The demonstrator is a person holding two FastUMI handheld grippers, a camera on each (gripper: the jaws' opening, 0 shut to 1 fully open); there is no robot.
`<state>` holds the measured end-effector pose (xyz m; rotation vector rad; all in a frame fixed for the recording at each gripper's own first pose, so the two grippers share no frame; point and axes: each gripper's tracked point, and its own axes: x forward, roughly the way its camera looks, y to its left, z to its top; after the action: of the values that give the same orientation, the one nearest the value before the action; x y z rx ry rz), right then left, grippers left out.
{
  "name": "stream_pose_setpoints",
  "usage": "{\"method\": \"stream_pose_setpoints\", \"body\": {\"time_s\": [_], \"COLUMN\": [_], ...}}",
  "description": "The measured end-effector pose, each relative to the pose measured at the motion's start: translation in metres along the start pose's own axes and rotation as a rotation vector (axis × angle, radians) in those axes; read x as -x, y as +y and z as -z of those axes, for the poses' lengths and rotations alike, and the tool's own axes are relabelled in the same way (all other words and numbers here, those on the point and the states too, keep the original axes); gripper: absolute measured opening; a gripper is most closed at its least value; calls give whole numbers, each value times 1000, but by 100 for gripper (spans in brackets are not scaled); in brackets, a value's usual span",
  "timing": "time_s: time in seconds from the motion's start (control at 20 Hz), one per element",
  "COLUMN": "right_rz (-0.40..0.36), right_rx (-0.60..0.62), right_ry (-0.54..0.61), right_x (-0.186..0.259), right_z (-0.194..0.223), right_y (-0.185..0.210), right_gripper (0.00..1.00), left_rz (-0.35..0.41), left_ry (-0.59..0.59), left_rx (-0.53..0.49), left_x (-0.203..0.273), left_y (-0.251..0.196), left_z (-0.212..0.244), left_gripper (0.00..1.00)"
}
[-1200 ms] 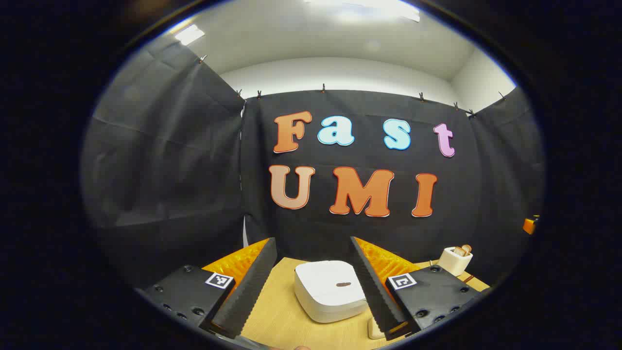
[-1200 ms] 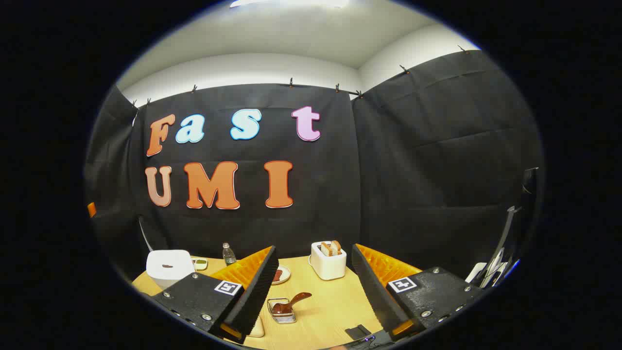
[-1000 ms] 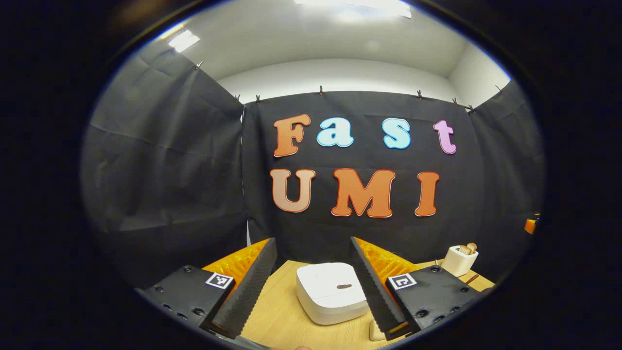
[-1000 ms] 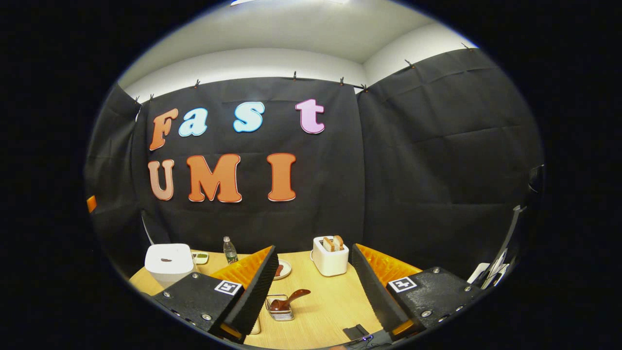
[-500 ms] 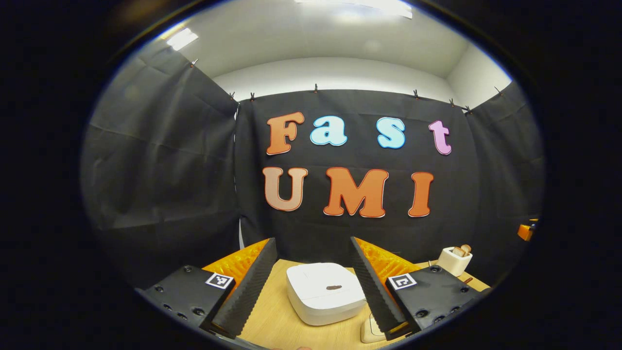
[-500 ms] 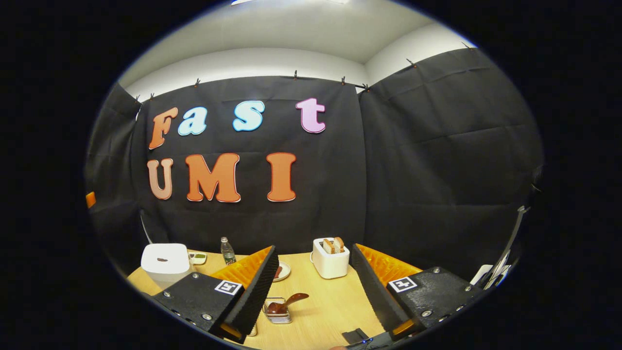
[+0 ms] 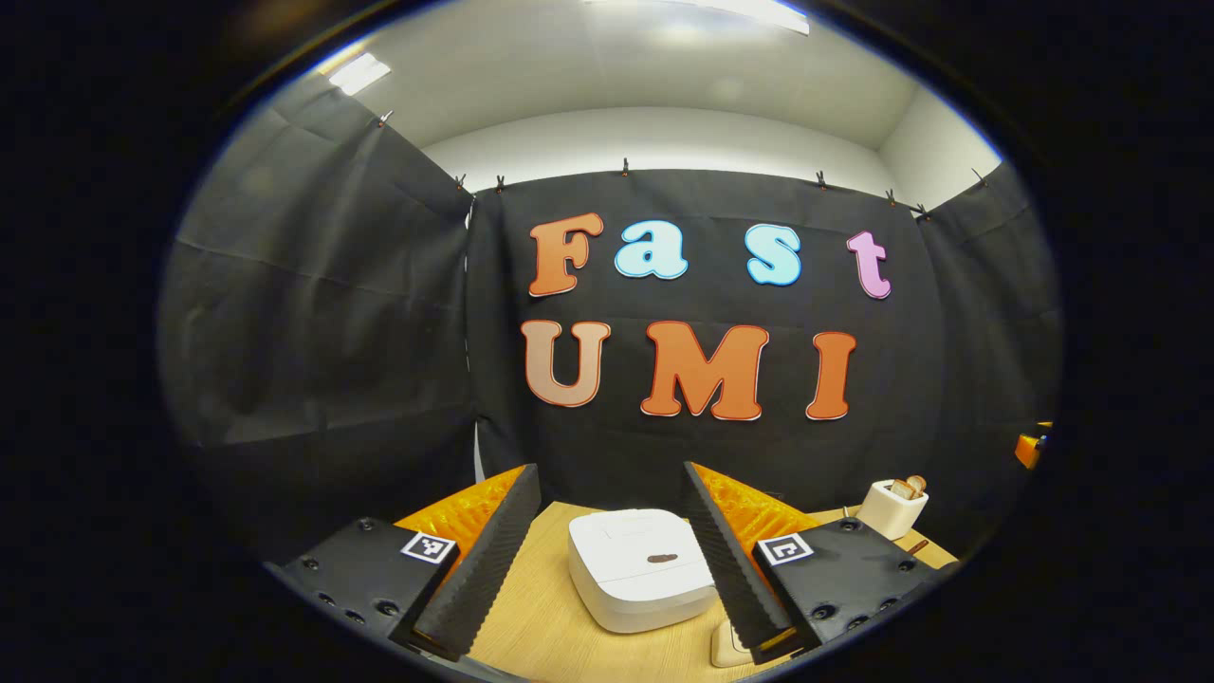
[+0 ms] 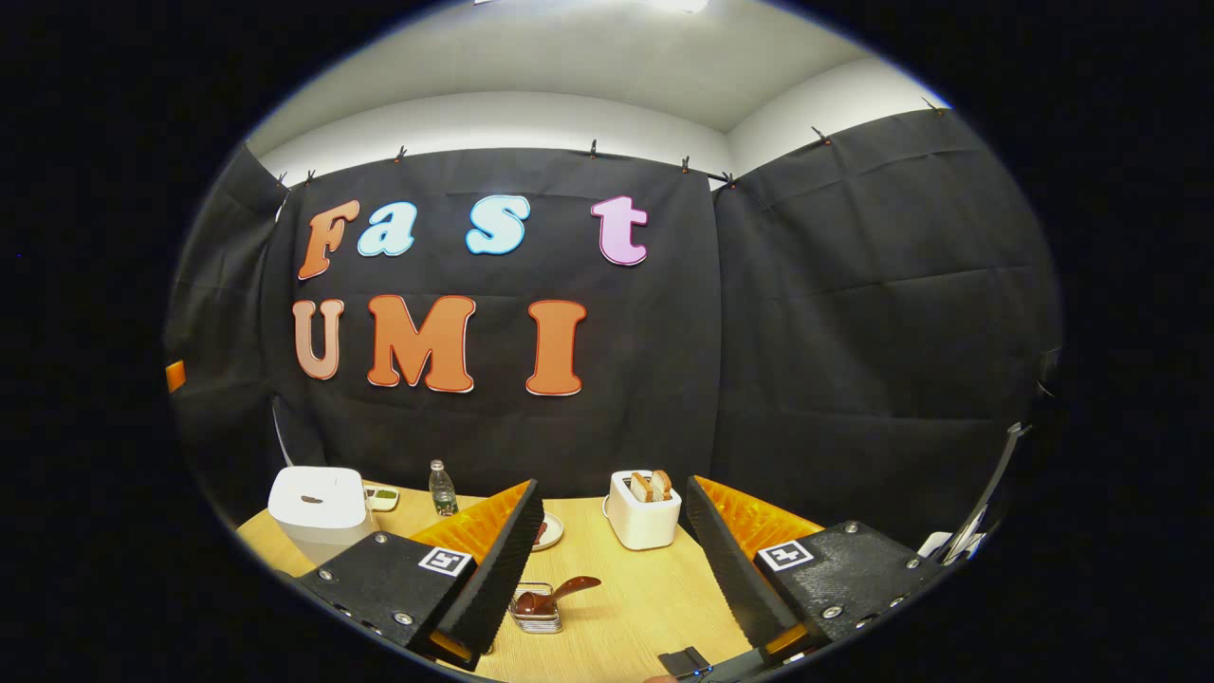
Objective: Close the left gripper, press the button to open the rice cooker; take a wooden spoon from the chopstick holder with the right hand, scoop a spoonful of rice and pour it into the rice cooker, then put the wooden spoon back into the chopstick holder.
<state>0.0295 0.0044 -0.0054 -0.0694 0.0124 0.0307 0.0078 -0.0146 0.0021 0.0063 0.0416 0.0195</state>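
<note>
- Ahead of our left gripper [image 7: 607, 560] sits the cooker [image 7: 640, 567] on the table [image 7: 541, 617], lid down; our fingers stand wide apart, holding nothing.
- On the cooker's lid is a small dark mark [image 7: 661, 558]; we judge it the button. The shell looks hard, smooth and stiff, so closed tips should press squarely there or they may skid.
- Right of the cooker, nearer our right gripper [image 8: 607, 569], is the holder [image 8: 536, 612] with the spoon [image 8: 555, 595] leaning out of it. These fingers are also spread and empty.
- We judge the spoon light, rigid and a little slick; we should grip its raised handle, not the bowl.
- Behind the holder stands a toaster [image 8: 643, 512].
</note>
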Motion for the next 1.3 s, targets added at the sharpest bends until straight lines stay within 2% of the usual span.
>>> {"method": "stream_pose_setpoints", "body": {"time_s": [0.15,0.4,0.45,0.6,0.65,0.8,0.95,1.1,1.3], "right_rz": [0,-5,-5,-1,2,10,17,22,36], "right_rx": [11,13,13,10,11,11,10,14,44], "right_ry": [-5,0,4,5,6,7,12,15,13], "right_x": [0,1,0,1,1,1,0,0,1], "right_z": [-1,1,2,3,4,4,5,5,3], "right_y": [3,5,5,2,1,-2,-4,-5,-12], "right_gripper": [94,94,94,94,94,95,95,95,95], "left_rz": [2,15,-19,31,50,75,137,179,214], "left_ry": [9,40,27,27,32,31,58,107,237], "left_rx": [-9,-10,-16,-5,-6,-19,-13,-25,-30], "left_x": [0,-12,-12,-30,-34,-53,-78,-110,-146], "left_y": [2,-5,-4,-19,-26,-41,-65,-83,-97], "left_z": [1,16,14,16,18,24,33,65,130], "left_gripper": [99,47,35,1,8,5,5,5,3]}}
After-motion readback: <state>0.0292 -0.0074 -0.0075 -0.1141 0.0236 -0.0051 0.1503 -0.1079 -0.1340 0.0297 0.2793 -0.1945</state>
